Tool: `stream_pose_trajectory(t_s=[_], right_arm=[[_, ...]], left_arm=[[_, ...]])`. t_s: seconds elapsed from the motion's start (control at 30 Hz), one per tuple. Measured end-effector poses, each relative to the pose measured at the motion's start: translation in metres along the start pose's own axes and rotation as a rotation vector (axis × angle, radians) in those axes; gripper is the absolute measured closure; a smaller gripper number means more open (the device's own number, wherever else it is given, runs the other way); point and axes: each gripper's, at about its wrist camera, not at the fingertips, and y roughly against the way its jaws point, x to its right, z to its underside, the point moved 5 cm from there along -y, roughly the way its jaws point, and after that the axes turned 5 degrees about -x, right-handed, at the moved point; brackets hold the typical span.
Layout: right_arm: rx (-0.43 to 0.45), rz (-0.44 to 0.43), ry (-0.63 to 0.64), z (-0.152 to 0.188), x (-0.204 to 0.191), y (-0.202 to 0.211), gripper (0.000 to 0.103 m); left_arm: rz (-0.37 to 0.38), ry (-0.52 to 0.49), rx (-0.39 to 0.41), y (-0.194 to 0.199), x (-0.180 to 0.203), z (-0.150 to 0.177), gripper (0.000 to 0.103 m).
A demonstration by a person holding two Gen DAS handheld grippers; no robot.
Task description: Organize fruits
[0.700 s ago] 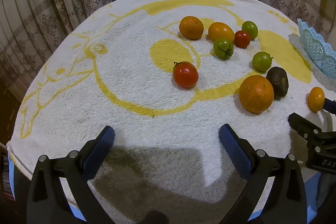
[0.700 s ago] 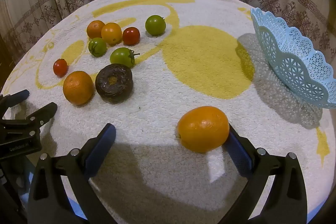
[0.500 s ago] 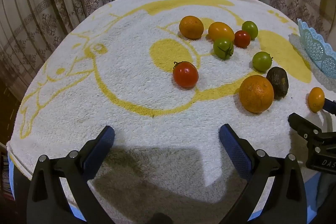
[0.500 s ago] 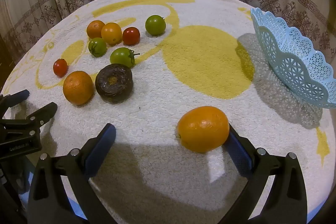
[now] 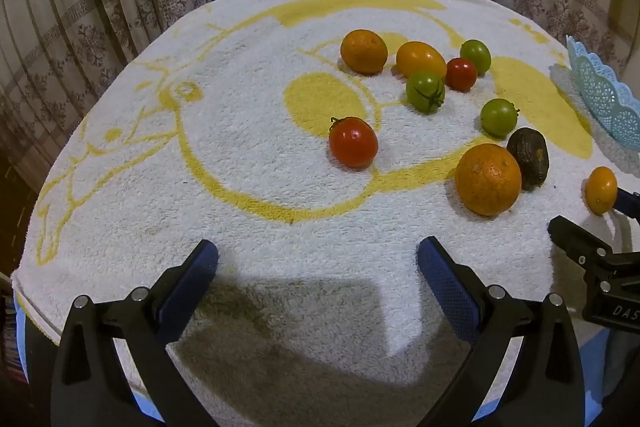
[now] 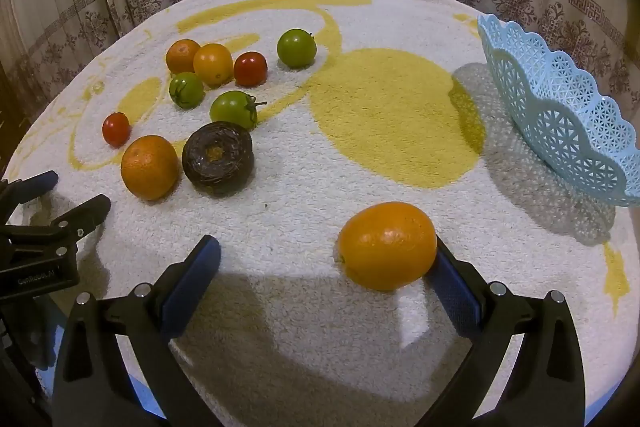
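Orange, oval, glossy fruit (image 6: 387, 245) on terry towel (image 6: 304, 187)

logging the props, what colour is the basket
Light blue, with a lattice wall and scalloped rim; the basket shows best in the right wrist view.

Oranges (image 6: 149, 167), red tomatoes (image 6: 250, 68) and green tomatoes (image 6: 296, 48) cluster on the towel's left around a dark wrinkled fruit (image 6: 217, 158), one oval orange (image 6: 387, 245) lies alone nearer, and a pale-blue lattice basket (image 6: 560, 115) sits tilted at right.
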Motion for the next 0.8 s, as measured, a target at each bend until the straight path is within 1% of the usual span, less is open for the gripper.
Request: stream_pose_trajectory(t_s=[0.63, 0.8], right_arm=[[0.001, 0.000, 0.000, 0.0009, -0.0003, 0.0002, 0.002], [0.001, -0.002, -0.001, -0.0003, -0.0004, 0.0027, 0.002]], left_arm=[[0.003, 0.000, -0.001, 0.0027, -0.0003, -0.0020, 0.005], [0.044, 0.021, 0.011, 0.0083, -0.0027, -0.0048, 0.005]])
